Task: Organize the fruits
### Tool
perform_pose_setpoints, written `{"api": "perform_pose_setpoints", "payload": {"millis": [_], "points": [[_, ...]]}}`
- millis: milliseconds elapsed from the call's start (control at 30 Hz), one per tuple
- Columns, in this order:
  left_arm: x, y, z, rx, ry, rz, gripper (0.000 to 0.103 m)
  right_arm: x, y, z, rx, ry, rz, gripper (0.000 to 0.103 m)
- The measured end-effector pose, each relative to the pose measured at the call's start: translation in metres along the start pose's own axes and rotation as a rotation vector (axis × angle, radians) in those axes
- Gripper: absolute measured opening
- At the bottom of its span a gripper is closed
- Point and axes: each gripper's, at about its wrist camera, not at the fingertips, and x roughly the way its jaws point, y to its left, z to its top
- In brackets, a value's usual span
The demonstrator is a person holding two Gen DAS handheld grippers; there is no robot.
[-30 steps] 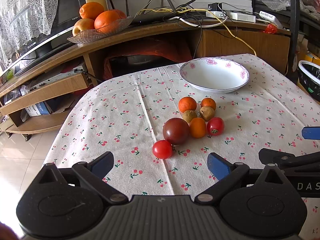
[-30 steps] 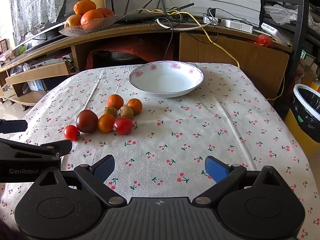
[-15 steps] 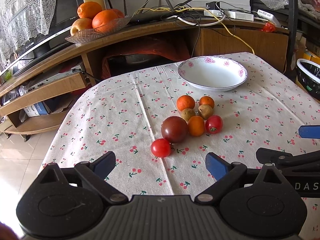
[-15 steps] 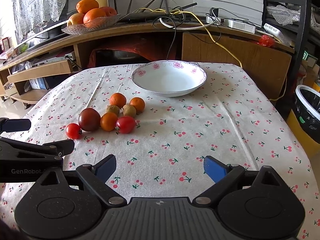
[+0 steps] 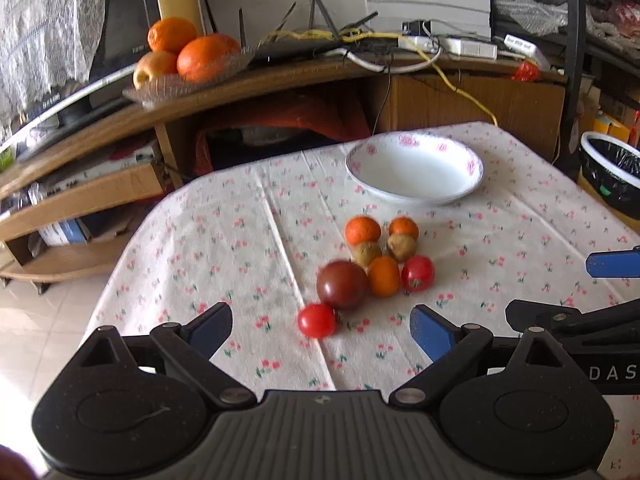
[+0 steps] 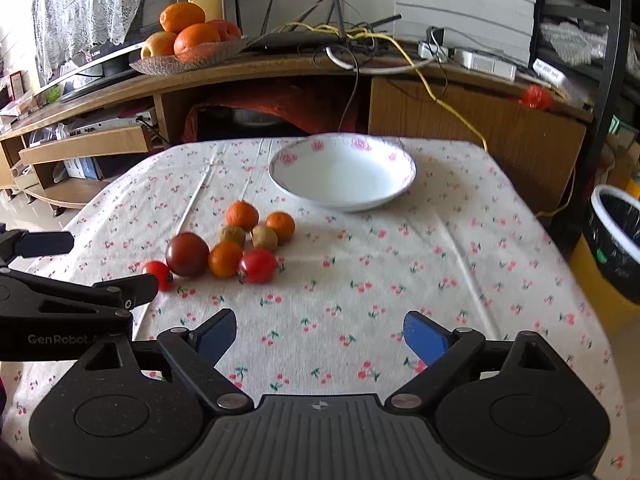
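A cluster of fruit lies mid-table on the cherry-print cloth: a dark tomato, a small red tomato, another red tomato, several small oranges and two brown kiwis. Beyond them stands an empty white bowl with pink flowers on its rim. My left gripper hovers open just short of the small red tomato. My right gripper is open over bare cloth, right of the fruit.
A wooden shelf unit behind the table carries a glass dish of oranges, a router and tangled cables. A lined bin stands off the table's right side. Tiled floor lies to the left.
Both grippers have risen and tipped slightly forward, so the fruit and bowl sit lower in view. Nothing on the table has moved; both stay open.
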Motion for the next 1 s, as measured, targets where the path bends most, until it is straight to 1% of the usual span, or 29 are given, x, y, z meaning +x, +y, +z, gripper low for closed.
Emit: {"api": "perform_pose_setpoints", "payload": {"millis": [67, 167, 367, 433, 500, 600, 667, 733, 867, 933, 1000], "points": [[-0.001, 0.0, 0.003, 0.004, -0.005, 0.001, 0.102, 0.0, 0.0, 0.003, -0.003, -0.002, 0.006, 0.087], [0.004, 0.003, 0.006, 0.003, 0.012, -0.001, 0.102, 0.006, -0.002, 0.006, -0.015, 0.012, 0.024, 0.086], [0.017, 0.009, 0.011, 0.044, 0.035, -0.009, 0.102, 0.023, 0.001, 0.018, -0.092, 0.041, 0.086, 0.083], [0.023, 0.014, 0.012, 0.04, 0.046, -0.014, 0.102, 0.031, 0.004, 0.022, -0.113, 0.051, 0.113, 0.081], [0.03, 0.019, 0.012, 0.035, 0.062, -0.031, 0.1, 0.038, 0.007, 0.025, -0.131, 0.063, 0.135, 0.08], [0.041, 0.024, 0.011, 0.036, 0.091, -0.053, 0.098, 0.05, 0.012, 0.028, -0.167, 0.085, 0.173, 0.074], [0.047, 0.027, 0.01, 0.043, 0.104, -0.068, 0.093, 0.058, 0.013, 0.03, -0.175, 0.106, 0.196, 0.072], [0.052, 0.029, 0.01, 0.055, 0.118, -0.079, 0.092, 0.065, 0.015, 0.032, -0.182, 0.123, 0.219, 0.069], [0.061, 0.034, 0.013, 0.071, 0.134, -0.102, 0.089, 0.073, 0.018, 0.036, -0.222, 0.127, 0.243, 0.067], [0.063, 0.035, 0.013, 0.071, 0.144, -0.112, 0.086, 0.078, 0.018, 0.038, -0.229, 0.132, 0.254, 0.063], [0.064, 0.038, 0.012, 0.066, 0.151, -0.131, 0.085, 0.083, 0.016, 0.038, -0.221, 0.143, 0.264, 0.06]]}}
